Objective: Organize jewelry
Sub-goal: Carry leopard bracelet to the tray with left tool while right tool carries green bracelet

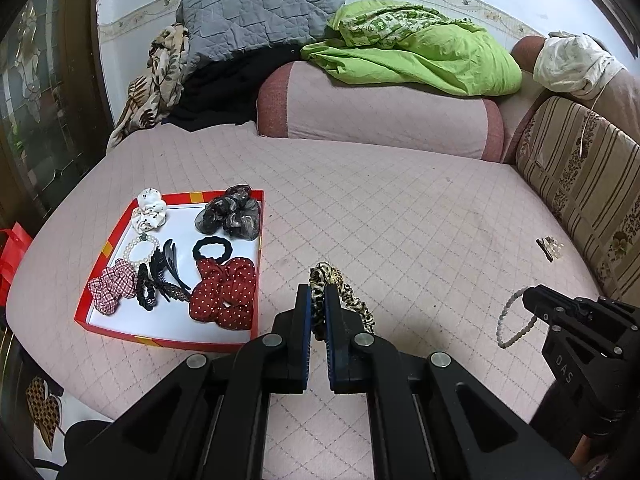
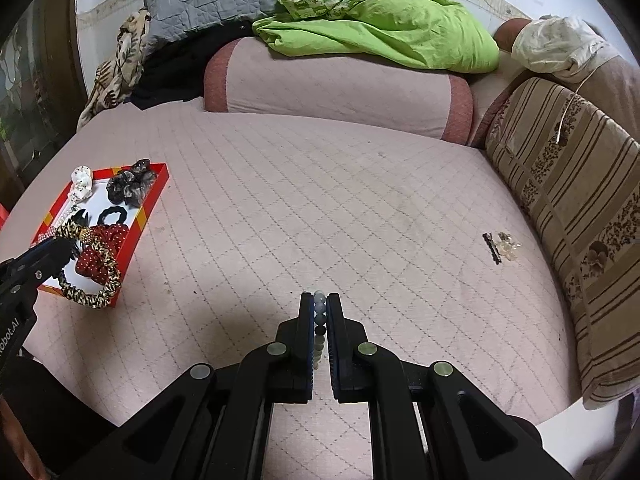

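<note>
My left gripper (image 1: 318,294) is shut on a leopard-print scrunchie (image 1: 348,300) and holds it above the pink quilted bed, just right of the red box (image 1: 172,340). The scrunchie also shows in the right wrist view (image 2: 98,276), hanging over the box's near corner. The box holds scrunchies, a black hair tie (image 1: 210,249), a pearl bracelet (image 1: 138,249) and black clips. My right gripper (image 2: 319,300) is shut on a grey-white bead bracelet (image 2: 319,312); the bracelet's loop also shows in the left wrist view (image 1: 514,318). A small hair clip (image 2: 500,246) lies on the bed at the right.
A pink bolster (image 1: 376,116) lies across the back of the bed with a green blanket (image 1: 420,52) and a grey quilt (image 1: 260,4) behind it. A striped cushion (image 2: 568,200) lines the right side. A red bag (image 1: 14,256) stands at the left edge.
</note>
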### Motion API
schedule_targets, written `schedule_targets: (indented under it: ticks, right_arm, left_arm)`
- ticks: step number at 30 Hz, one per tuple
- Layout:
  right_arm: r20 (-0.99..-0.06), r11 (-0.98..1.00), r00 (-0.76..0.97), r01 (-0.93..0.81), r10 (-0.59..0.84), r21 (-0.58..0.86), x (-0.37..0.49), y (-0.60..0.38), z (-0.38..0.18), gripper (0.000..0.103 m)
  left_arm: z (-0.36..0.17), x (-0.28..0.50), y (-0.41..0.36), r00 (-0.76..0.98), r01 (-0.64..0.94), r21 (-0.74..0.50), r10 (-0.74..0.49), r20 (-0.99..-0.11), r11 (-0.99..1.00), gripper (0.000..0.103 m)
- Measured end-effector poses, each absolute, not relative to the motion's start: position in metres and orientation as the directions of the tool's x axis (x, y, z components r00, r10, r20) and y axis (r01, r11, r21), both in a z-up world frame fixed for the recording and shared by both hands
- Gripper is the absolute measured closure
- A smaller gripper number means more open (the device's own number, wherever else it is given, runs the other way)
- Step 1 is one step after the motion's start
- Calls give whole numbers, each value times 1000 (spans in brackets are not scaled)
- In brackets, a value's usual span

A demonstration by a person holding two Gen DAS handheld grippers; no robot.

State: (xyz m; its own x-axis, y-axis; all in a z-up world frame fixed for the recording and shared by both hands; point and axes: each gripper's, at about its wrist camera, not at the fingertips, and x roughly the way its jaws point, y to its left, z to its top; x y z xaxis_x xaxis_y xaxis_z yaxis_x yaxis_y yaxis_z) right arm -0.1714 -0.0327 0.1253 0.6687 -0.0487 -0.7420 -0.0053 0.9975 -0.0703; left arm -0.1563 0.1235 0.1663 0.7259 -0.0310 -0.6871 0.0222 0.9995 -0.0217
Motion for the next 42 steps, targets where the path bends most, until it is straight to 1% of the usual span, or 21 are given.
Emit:
schedule_targets:
  ticks: [20,42]
  right_arm:
    - [-753,995,654,-12,-70,-103,-164,-25,119,96]
    - [-774,985,629,-78,-73,-156,-145,6,108,96]
  left_arm:
    - [153,-145,131,703,13,-21,-24,-711,1000,97]
    - [139,-127,167,681,-49,-57,-8,-732,997,97]
